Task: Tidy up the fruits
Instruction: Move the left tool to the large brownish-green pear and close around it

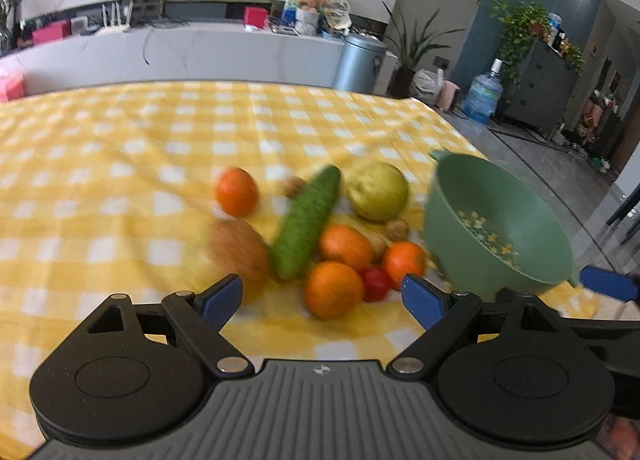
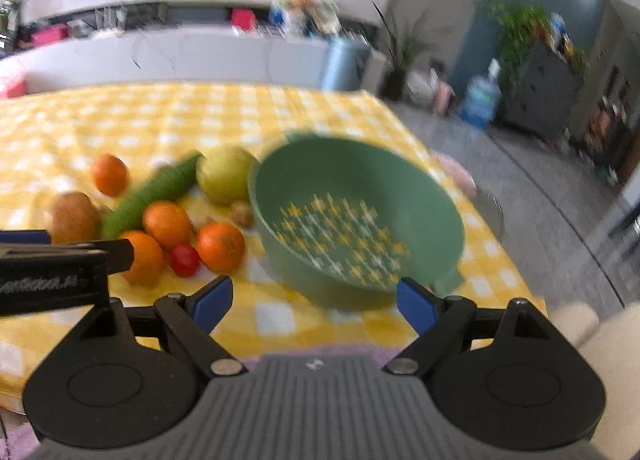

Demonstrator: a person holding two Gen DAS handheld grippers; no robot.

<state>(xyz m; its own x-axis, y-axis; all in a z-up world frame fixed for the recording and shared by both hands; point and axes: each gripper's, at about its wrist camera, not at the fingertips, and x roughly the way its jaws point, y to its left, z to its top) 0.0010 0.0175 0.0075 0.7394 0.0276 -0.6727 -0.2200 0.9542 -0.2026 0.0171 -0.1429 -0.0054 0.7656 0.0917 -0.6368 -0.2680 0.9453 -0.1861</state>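
A pile of produce lies on the yellow checked tablecloth (image 1: 120,164): several oranges (image 1: 332,289), a green cucumber (image 1: 306,223), a yellow-green pear (image 1: 378,191), a brown kiwi (image 1: 240,250) and a small red tomato (image 1: 376,284). A green colander (image 1: 496,224) stands right of them, empty (image 2: 356,216). My left gripper (image 1: 322,300) is open, just in front of the nearest orange. My right gripper (image 2: 314,300) is open, just in front of the colander. The pile shows left in the right wrist view, with the cucumber (image 2: 150,194) and tomato (image 2: 185,259).
Small brown nuts or potatoes (image 1: 397,229) lie among the fruit. The table's right edge (image 1: 472,140) drops to a grey floor. The left gripper's body (image 2: 52,268) crosses the right view's left side. A counter, bin and water bottle stand behind.
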